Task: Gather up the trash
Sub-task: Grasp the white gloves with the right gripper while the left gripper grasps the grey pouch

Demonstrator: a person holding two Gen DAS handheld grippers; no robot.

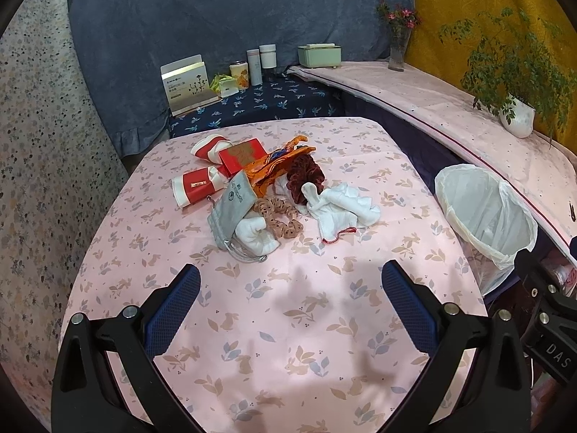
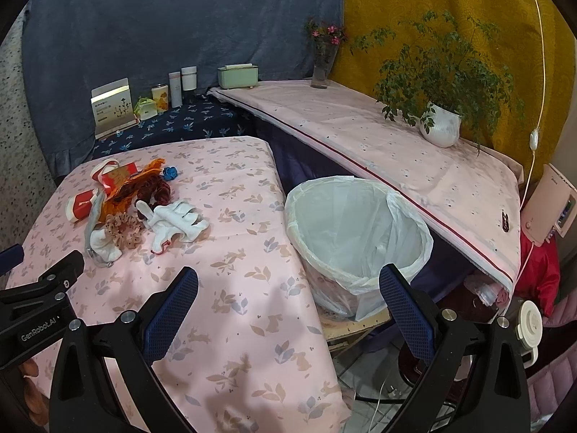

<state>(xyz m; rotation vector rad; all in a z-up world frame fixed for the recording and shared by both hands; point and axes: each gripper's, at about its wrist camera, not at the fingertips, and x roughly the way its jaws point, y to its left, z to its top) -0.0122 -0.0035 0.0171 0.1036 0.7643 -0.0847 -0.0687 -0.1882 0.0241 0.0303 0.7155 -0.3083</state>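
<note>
A pile of trash lies in the middle of the pink rabbit-print table [image 1: 274, 324]: red and white boxes [image 1: 196, 187], a red packet [image 1: 242, 155], an orange wrapper [image 1: 277, 166], a grey pouch [image 1: 232, 205], a dark red scrunchie [image 1: 306, 176], a tan scrunchie [image 1: 277, 216] and white cloths [image 1: 342, 205]. The pile also shows in the right wrist view [image 2: 137, 202]. A bin with a white liner [image 2: 355, 231] stands at the table's right edge, also in the left wrist view [image 1: 483, 213]. My left gripper [image 1: 290, 288] is open above the near table. My right gripper [image 2: 288, 288] is open near the bin.
A dark blue floral surface [image 1: 267, 104] at the back holds a card box [image 1: 185, 83], cans and bottles [image 1: 256, 66]. A pink shelf [image 2: 360, 126] on the right carries a green box [image 2: 238, 74], a flower vase [image 2: 322, 65] and a potted plant [image 2: 441, 122].
</note>
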